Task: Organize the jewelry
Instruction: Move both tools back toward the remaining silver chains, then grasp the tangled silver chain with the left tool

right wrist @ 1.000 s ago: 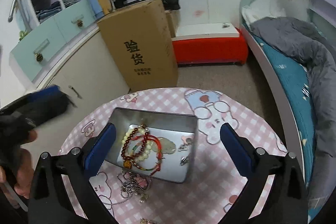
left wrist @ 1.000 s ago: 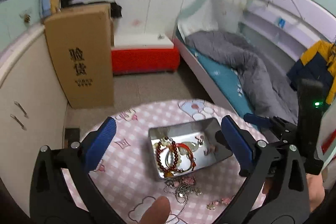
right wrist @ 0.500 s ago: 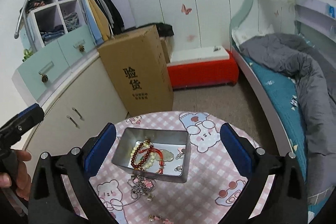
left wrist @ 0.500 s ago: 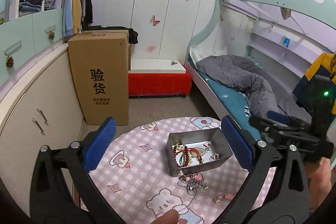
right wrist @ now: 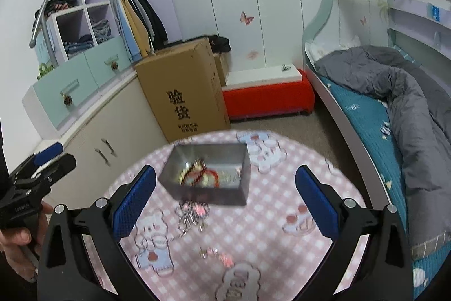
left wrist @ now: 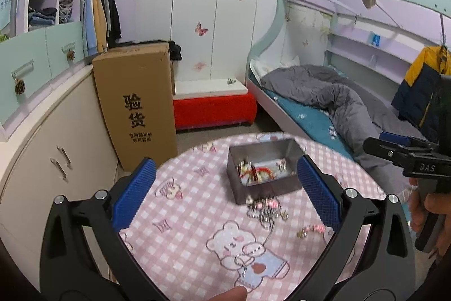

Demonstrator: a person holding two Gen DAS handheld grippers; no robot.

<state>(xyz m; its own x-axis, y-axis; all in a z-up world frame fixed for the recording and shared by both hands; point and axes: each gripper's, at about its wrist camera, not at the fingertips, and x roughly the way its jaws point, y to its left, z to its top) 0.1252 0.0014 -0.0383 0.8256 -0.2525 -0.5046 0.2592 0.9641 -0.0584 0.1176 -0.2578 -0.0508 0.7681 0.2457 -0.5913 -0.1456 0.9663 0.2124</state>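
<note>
While hand-held gripper (left wrist: 225, 195) gapes, tin (left wrist: 263, 169) ahead

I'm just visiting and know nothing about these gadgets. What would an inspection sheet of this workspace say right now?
Surface: round table under a pink checked cloth with bear prints.
Job's things: open metal tin holding beaded bracelets; chain necklace and a small trinket lying loose on the cloth in front of it.
Clutter: nothing seen.
Grippers: left gripper and right gripper both above the table, jaws wide apart, empty.
Cables: nothing seen.
Surroundings: cardboard box, red bench, bunk bed with grey duvet, wardrobe.
</note>
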